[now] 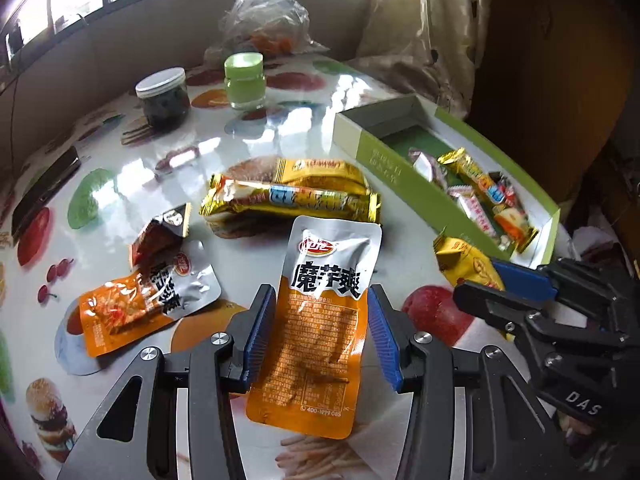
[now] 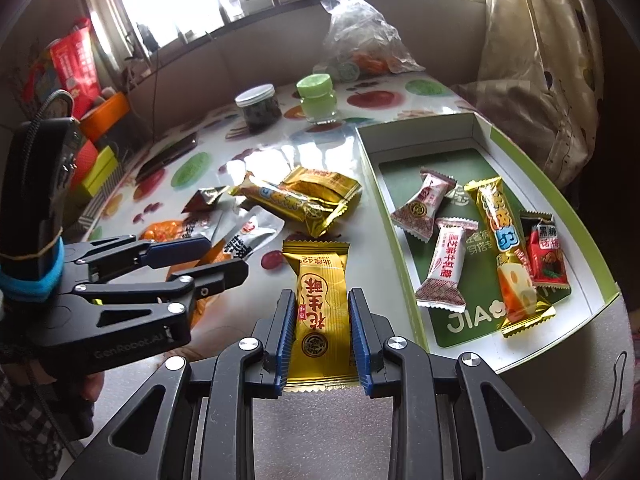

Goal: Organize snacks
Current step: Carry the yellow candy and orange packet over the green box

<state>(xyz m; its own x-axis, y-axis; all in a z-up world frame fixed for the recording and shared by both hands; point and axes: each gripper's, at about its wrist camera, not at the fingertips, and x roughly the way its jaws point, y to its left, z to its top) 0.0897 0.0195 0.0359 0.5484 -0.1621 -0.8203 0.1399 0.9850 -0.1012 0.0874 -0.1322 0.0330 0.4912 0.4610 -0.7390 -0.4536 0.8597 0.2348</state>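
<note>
Fingers [image 1: 260, 320] of both grippers grasp packets: left [image 1: 322, 316] "魔芋爽" pouch [image 1: 320, 344], right [image 2: 322, 328] "花生酥" bar [image 2: 320, 308].

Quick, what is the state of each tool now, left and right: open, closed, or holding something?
Left tool: closed on the orange and silver snack pouch.
Right tool: closed on the gold candy bar.

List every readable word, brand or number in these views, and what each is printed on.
"魔芋爽", "400-1999 085": orange-and-silver pouch between the left gripper fingers.
"DAS": right gripper body.
"GenRobot.AI": left gripper body.
"JIA": green box floor.
"花生酥": gold packet in the right gripper.
"黑糖话梅": red candy packet.
Other wrappers: too small or blurred.
</note>
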